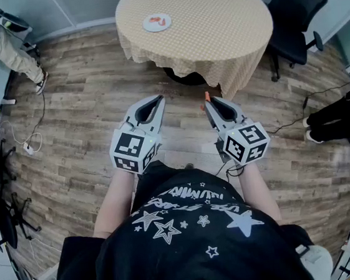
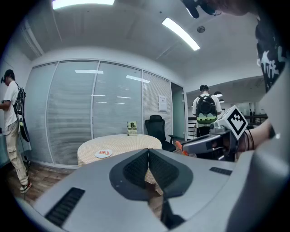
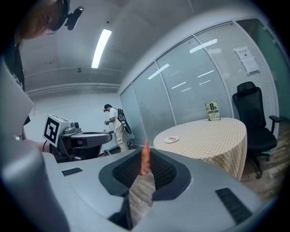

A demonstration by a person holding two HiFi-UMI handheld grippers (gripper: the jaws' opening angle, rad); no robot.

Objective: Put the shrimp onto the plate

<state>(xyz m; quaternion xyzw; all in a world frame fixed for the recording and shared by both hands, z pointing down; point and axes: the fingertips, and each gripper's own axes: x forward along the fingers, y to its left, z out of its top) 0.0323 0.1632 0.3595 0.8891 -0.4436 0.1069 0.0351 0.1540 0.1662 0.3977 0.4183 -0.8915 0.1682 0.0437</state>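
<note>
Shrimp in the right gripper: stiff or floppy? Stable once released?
Probably stiff: the shrimp stands upright, without sagging, above the shut jaws of the right gripper. Likely light, since a pinch on its lower end alone holds it. Narrow and tapered, it would probably topple flat when released on the plate.

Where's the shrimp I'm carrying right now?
The shrimp is pinched upright between the jaws of the right gripper. It is over the wooden floor, short of the round table where the plate sits.
</note>
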